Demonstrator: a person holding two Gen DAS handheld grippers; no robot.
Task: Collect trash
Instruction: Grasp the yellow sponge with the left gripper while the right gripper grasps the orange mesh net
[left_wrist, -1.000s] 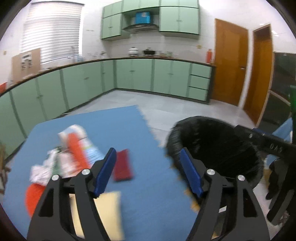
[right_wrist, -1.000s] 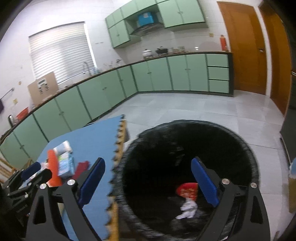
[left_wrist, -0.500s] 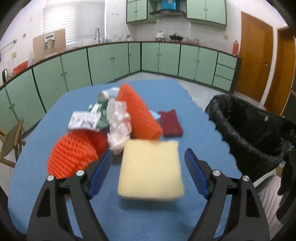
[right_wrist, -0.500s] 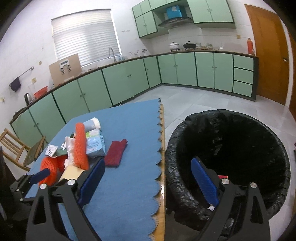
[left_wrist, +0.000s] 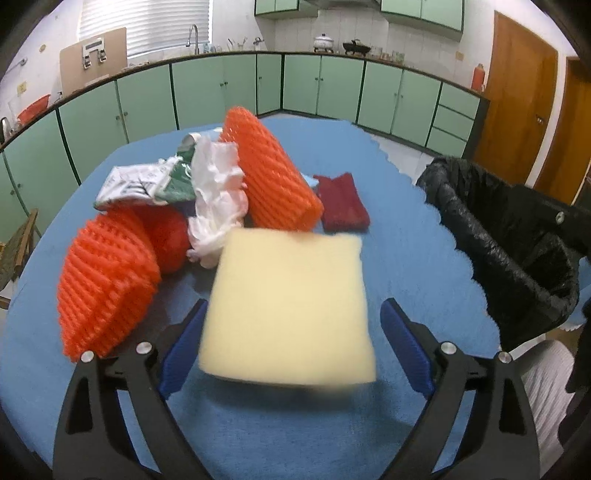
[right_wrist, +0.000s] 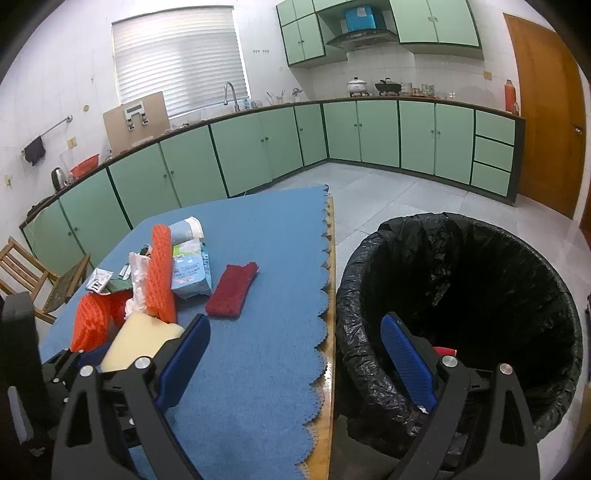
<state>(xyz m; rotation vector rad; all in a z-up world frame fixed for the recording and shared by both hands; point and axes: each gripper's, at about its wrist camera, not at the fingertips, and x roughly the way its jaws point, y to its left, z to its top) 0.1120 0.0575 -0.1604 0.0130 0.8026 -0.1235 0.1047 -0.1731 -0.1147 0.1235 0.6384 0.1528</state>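
Left hand-held gripper is spreading its jaws wider, and the yellow sponge lies between them on the blue table; neither blue pad looks to press on it yet, though the left pad sits just beside the sponge's edge. Right hand-held gripper is spread and empty, one finger over the table, the other over the near rim of the black bin that stands right of the table.

Risks, as I judge them: the sponge is wide (nearly as wide as the gap), so a pad could land on top of it or shove it instead of straddling it. Soft foam may also squash and slip out once lifted. The orange foam net lies just left of the sponge, and the white plastic bag touches its far edge; either could get snagged and dragged along. A carry to the right has to clear the bin's rim.
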